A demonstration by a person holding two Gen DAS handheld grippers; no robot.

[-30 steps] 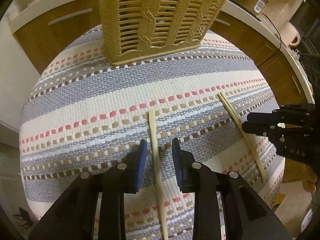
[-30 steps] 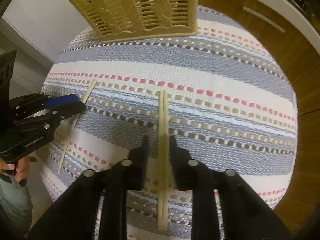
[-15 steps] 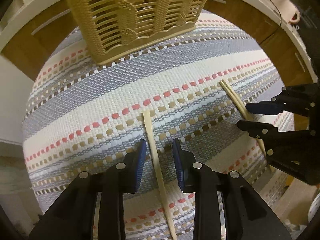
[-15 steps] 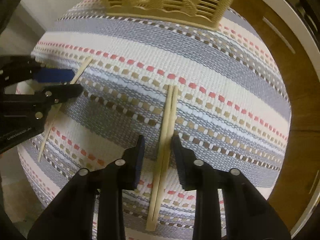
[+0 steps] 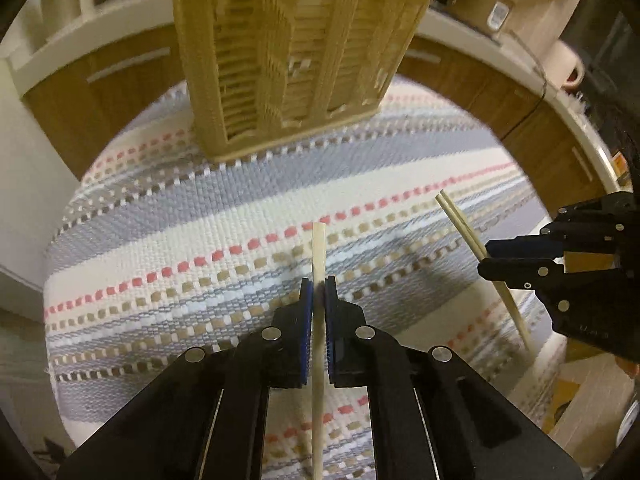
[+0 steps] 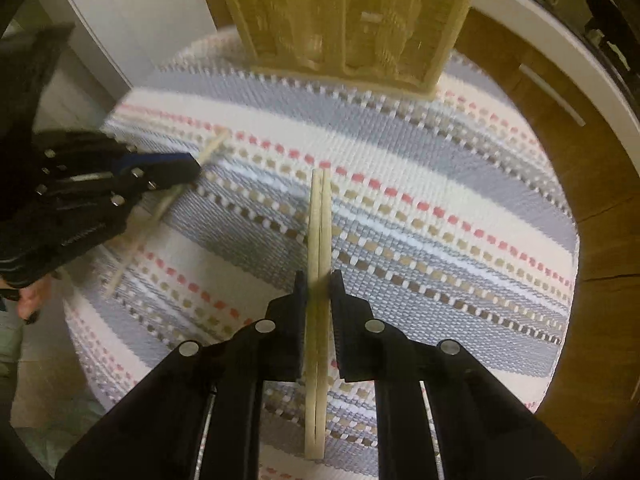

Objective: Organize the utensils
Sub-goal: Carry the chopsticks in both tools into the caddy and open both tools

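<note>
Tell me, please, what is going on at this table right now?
A person holds a gripper in each hand over a striped cloth. The left gripper has just closed on a single chopstick; the right gripper has just closed on a pair of chopsticks. A woven utensil basket stands beyond them.

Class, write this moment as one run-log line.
left claw: shut on chopstick | right claw: shut on pair | holder: ahead on mat
</note>
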